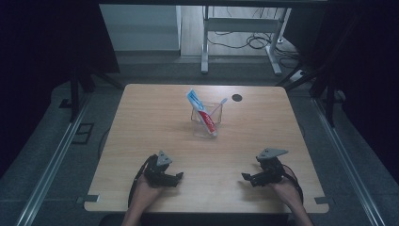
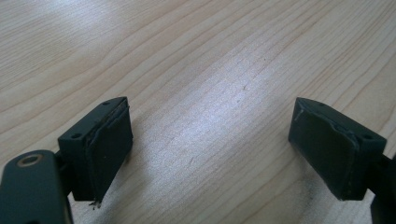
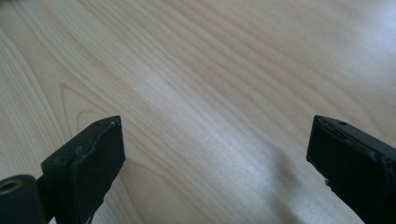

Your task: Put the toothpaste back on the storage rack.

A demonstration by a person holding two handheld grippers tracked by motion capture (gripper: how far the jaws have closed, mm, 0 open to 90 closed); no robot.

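Two open claws wait at the near edge, cup with toothpaste and toothbrush stands ahead

On the wooden worktop (image 1: 155, 122) there is one clear cup (image 1: 205, 123), standing upright a little beyond the middle, well apart from both claws. In it lean two things: one toothpaste tube (image 1: 201, 112), blue at the top and red lower down, tilted to the far left, and one toothbrush (image 1: 218, 108), slanted the other way to the far right. They probably cross like this because the cup is wide and each rests against its rim

The left claw (image 1: 175, 178) lies low near the front edge, held in the person's left hand (image 1: 146, 192), jaws pointing inward to the right. The right claw (image 1: 248, 177) mirrors it, held in the right hand (image 1: 284, 188), jaws pointing left. In both gripper views the jaws stand wide apart with nothing between them, just bare wood grain below. That looks like a resting pose, each claw ready to reach forward to the cup

One small dark round hole (image 1: 236, 98) sits in the worktop near the far edge, just right of the cup
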